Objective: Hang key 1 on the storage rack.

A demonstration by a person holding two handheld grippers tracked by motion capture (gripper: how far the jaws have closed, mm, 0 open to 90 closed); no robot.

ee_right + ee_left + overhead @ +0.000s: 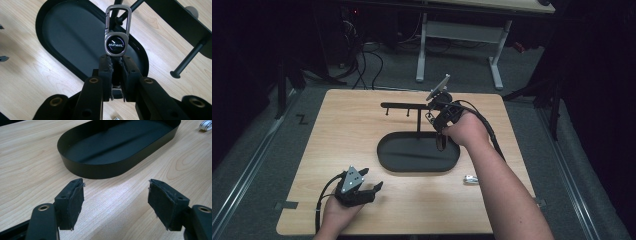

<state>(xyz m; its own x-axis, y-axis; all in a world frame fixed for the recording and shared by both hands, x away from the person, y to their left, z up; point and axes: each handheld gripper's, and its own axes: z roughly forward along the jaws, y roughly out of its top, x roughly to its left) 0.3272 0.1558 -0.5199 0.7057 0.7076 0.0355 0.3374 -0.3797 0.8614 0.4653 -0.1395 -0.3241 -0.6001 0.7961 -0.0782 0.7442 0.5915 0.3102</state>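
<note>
A metal key fob (pixel 115 45) with a carabiner clip and a round "HAVAL" badge stands up between the pads of my right gripper (pixel 116 65), which is shut on its lower end. The clip's loop sits close to a black peg (pixel 188 59) of the hanging rack (pixel 404 105). This rack rises on a post from the black oval tray (pixel 384 162). In the high view my right gripper (pixel 436 120) hovers at the rack's right end, above the tray's back edge. My left gripper (pixel 373 184) rests on the table front left, open and with nothing in it.
In the left gripper view, the tray's wall (pixel 95 168) lies just beyond my open left gripper (pixel 116 200). A small silver object (pixel 470 179) lies on the wood right of the tray. Beyond the table's far edge stand a white desk frame and cables.
</note>
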